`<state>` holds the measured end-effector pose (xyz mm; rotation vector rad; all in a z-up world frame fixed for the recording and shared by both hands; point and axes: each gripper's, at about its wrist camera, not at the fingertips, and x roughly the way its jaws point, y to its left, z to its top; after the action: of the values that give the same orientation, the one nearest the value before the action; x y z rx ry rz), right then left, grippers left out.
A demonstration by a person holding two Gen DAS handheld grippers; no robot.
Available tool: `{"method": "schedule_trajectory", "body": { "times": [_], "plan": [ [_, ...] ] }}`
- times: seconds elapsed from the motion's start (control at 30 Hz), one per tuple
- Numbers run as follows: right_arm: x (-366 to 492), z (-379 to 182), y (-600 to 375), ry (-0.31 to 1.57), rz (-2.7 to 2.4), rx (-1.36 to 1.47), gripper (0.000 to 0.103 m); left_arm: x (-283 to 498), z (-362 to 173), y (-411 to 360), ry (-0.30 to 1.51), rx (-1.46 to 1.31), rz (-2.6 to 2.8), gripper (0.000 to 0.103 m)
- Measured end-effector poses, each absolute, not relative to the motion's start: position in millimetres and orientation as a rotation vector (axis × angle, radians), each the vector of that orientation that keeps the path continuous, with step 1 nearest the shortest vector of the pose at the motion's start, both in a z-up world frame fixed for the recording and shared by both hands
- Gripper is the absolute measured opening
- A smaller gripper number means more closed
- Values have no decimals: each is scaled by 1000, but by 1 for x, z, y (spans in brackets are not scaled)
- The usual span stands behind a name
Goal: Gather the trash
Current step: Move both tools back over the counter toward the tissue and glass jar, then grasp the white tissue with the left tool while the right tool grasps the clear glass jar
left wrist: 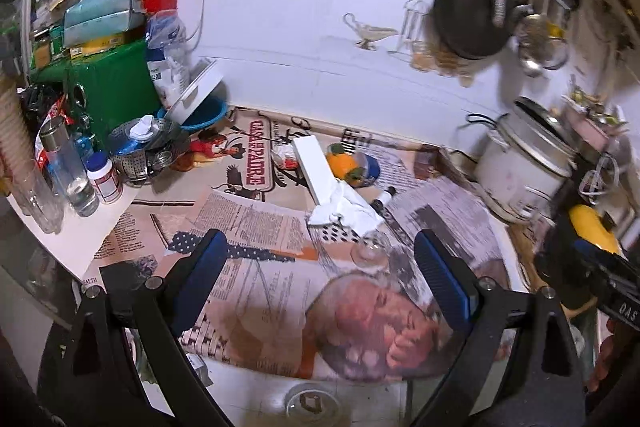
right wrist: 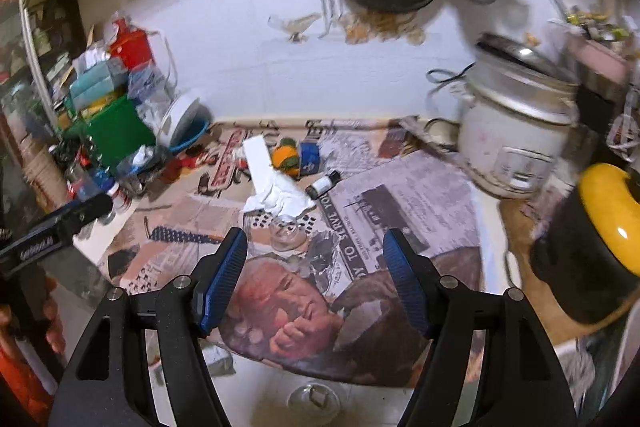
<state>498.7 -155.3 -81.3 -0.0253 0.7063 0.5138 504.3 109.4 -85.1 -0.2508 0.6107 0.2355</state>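
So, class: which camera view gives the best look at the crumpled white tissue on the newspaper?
The left wrist view: the crumpled white tissue is larger and sharper there, its folds clear beside the white box. The right wrist view shows the same tissue smaller and slightly blurred.

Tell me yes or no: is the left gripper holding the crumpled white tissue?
No: the left gripper is open and empty above the newspaper, while the crumpled white tissue lies farther ahead by the white box.

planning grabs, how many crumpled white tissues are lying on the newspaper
1 for certain: the crumpled tissue at the near end of the long white box, beyond both open grippers. More may be hidden in the clutter on the left.
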Motion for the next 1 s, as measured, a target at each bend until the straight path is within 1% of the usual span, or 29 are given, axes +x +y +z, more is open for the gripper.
{"method": "schedule_trajectory", "body": {
  "times": [0.2,0.4,0.7,0.9,0.93,0.97,1.0],
  "plan": [
    [538,-111,-128,796,606,-87,67,534,-93,119,644,-221,306,95],
    [576,-148,-89,915,649,-84,67,569,-117,155,717,-221,314,94],
    [627,-211,-27,1112,525,-3,67,644,-147,225,798,-211,229,94],
    [645,-240,-11,1189,413,-15,67,689,-180,239,900,-220,113,94],
    [645,-242,-10,1199,416,-9,66,696,-185,237,916,-216,90,94],
    [645,-244,-9,1207,416,-2,61,702,-188,235,927,-213,70,94],
    [645,-246,-10,1212,411,8,50,708,-192,231,937,-210,48,94]
  ]
}}
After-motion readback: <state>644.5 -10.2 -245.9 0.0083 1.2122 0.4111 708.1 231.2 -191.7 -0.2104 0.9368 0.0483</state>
